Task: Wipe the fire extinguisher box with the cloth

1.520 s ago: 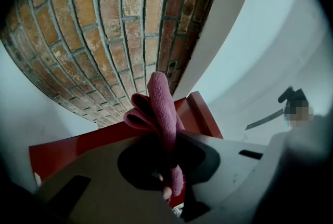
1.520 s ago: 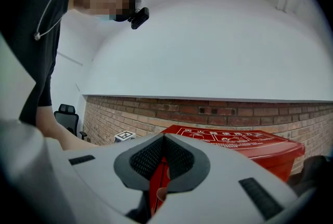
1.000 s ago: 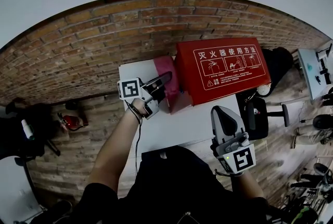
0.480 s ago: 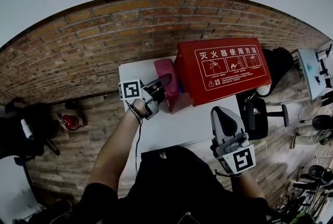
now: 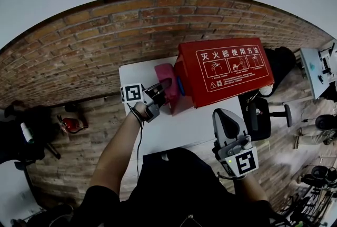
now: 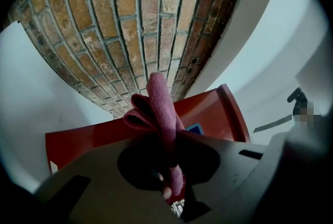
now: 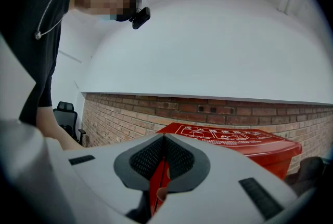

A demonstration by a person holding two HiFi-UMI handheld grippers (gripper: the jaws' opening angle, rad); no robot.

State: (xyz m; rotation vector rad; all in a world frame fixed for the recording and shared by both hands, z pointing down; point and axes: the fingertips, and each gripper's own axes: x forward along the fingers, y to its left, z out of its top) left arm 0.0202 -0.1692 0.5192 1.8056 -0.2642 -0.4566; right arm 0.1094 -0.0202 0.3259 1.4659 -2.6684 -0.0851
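Head view count: one red fire extinguisher box [image 5: 226, 70], one pink cloth [image 5: 163, 72], two grippers, one white table [image 5: 179, 126], one black office chair [image 5: 260, 118].
Box place: on the table's far right part, close to the brick wall [image 5: 105, 47], with its white-lettered face turned up.
Left gripper [image 5: 167, 82]: jaws clamped on the cloth, with only the fabric between them.
Cloth against fingers: pinched between both left fingers, with its folded bunch sticking out past the tips at the box's left end face. Whether it touches the box or is just beside it I cannot tell.
Left gripper view: the cloth stands up in front of the red box side, with brick behind.
Right gripper [image 5: 225, 113]: jaws together with nothing between them. It is held over the table's near right edge, well apart from the cloth, and points toward the box.
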